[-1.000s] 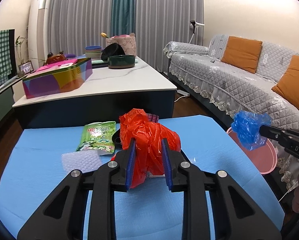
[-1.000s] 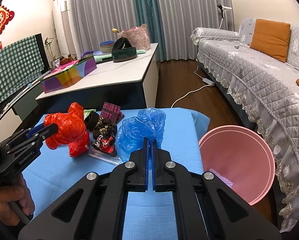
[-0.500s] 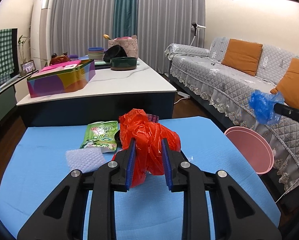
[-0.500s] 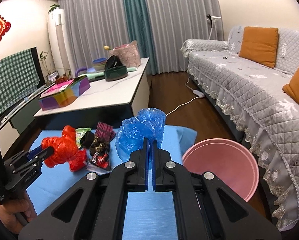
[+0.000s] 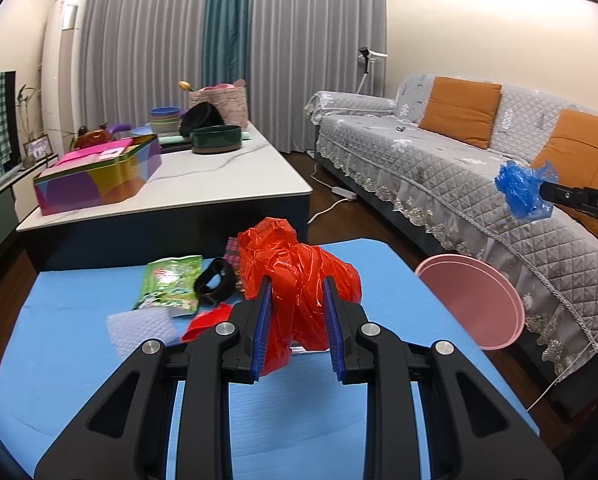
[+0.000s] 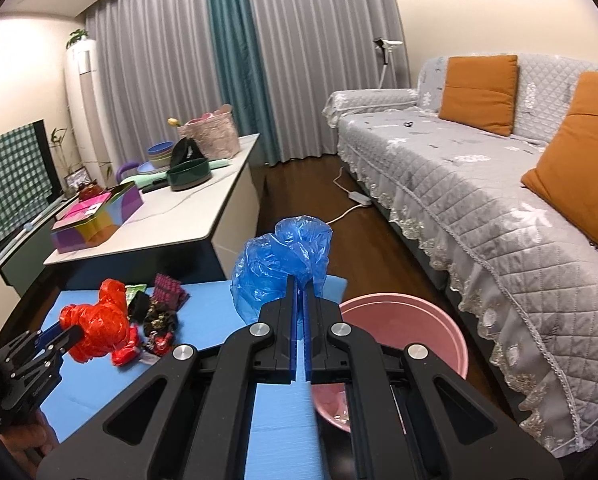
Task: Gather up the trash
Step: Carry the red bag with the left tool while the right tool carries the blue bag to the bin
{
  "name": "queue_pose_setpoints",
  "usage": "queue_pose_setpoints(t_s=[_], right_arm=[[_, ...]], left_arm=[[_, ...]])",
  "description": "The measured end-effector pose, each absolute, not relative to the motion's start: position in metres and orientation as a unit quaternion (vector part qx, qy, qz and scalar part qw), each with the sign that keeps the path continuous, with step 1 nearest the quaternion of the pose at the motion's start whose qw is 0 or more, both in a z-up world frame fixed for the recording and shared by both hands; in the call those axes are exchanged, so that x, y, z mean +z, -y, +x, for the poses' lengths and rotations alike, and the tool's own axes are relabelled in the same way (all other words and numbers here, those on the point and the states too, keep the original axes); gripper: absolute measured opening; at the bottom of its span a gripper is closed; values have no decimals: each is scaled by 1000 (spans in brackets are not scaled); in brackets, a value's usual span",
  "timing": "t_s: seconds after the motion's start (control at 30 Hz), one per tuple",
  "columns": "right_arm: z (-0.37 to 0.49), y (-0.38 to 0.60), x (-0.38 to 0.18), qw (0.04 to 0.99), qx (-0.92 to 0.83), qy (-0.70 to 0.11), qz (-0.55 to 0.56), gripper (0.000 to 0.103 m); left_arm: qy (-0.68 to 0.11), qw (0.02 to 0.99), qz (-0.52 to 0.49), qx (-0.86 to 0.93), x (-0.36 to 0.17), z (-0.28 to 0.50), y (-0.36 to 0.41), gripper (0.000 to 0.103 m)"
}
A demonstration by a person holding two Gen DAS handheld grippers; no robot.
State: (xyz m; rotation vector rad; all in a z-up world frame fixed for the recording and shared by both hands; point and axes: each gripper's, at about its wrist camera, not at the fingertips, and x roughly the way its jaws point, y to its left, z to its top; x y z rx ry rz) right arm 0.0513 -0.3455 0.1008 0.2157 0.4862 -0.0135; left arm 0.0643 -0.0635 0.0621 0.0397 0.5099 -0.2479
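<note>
Hanging clamped in the right tongs [image 6: 301, 304], the blue bag [image 6: 281, 264] sits up-left of the pink basin [image 6: 403, 320] — nearer than the left tongs [image 5: 297, 312], w/ red bag [image 5: 295, 276] clamped over the worktop [image 5: 99, 360].

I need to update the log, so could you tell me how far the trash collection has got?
Partway. Some scraps already lie in the pink basin. In hand: the left tool grips a red bag, the right tool a blue bag. Left: green packet, bubble wrap, dark wrappers.

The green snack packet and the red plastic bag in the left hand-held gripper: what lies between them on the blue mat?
In the left wrist view, a black curved band lies between the green snack packet and the red plastic bag.
</note>
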Motion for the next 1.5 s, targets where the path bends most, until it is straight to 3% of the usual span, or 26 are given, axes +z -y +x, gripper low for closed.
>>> queue_pose_setpoints(t_s=[1.5], right_arm=[[79,438,26,935,-95,-304,158,3]], left_arm=[[-253,930,20,-264,68,143,219,25]])
